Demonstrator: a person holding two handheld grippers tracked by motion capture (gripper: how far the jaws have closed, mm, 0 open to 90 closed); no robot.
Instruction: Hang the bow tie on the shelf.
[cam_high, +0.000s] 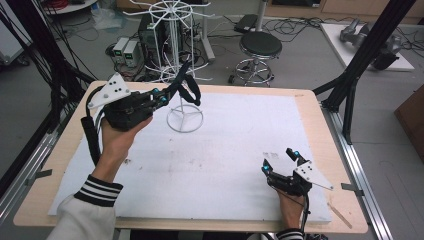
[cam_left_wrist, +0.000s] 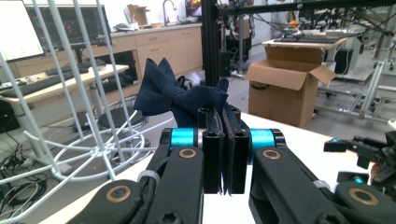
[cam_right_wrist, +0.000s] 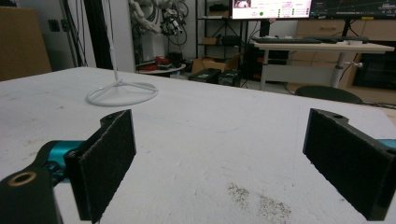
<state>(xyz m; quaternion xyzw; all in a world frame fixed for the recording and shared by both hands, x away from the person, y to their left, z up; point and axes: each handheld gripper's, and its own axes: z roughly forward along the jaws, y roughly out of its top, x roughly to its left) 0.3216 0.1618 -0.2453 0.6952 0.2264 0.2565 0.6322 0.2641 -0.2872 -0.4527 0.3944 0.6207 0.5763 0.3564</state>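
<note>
Up above, from the high view, the left tongs (cam_high: 167, 95) are raised at the far left of the counter (cam_high: 310, 107), clamped on a dark bow tie (cam_high: 189, 87) beside the white wire rack (cam_high: 180, 60), while the right tongs (cam_high: 281, 160) rest low at the near right with jaws spread wide. Along the left gripper view, the left tongs (cam_left_wrist: 224, 154) are pressed tight on the navy bow tie (cam_left_wrist: 180, 95), the rack's wires (cam_left_wrist: 79, 93) just to their left. From the right gripper view, the right tongs (cam_right_wrist: 219, 163) gape over the bare white counter (cam_right_wrist: 210, 112), the rack's ring base (cam_right_wrist: 122, 93) farther off.
</note>
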